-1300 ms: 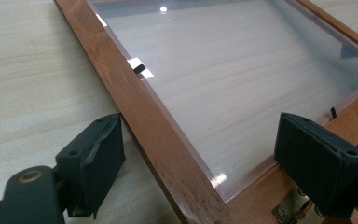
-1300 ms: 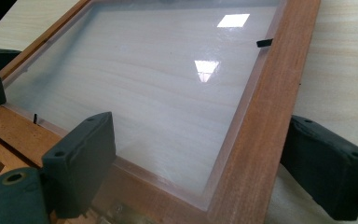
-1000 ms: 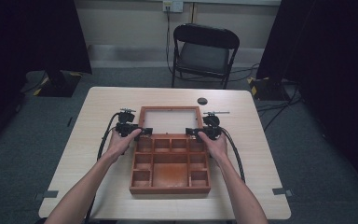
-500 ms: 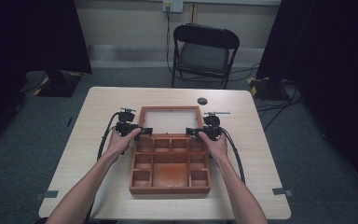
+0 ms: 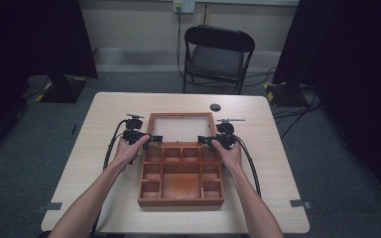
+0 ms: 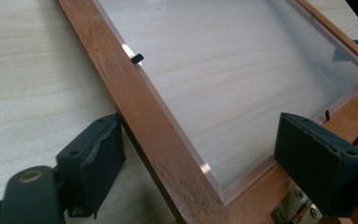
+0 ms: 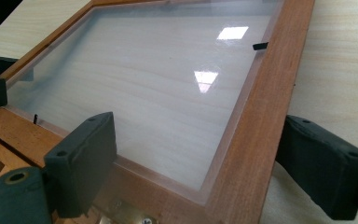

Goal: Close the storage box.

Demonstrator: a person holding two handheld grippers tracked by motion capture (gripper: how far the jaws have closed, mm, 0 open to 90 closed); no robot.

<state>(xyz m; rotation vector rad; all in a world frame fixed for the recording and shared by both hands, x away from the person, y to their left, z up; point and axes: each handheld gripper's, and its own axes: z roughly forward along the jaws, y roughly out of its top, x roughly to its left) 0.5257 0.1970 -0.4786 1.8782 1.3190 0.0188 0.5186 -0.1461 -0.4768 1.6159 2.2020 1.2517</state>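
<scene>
I have the wooden box (image 5: 181,176) in the middle of the table (image 5: 99,114), its glazed lid (image 5: 181,127) folded back flat. The left gripper (image 5: 146,139) straddles the lid's left rail — jaws apart, not clamped. The right gripper (image 5: 209,141) straddles the right rail likewise — jaws spread, unclenched.
</scene>
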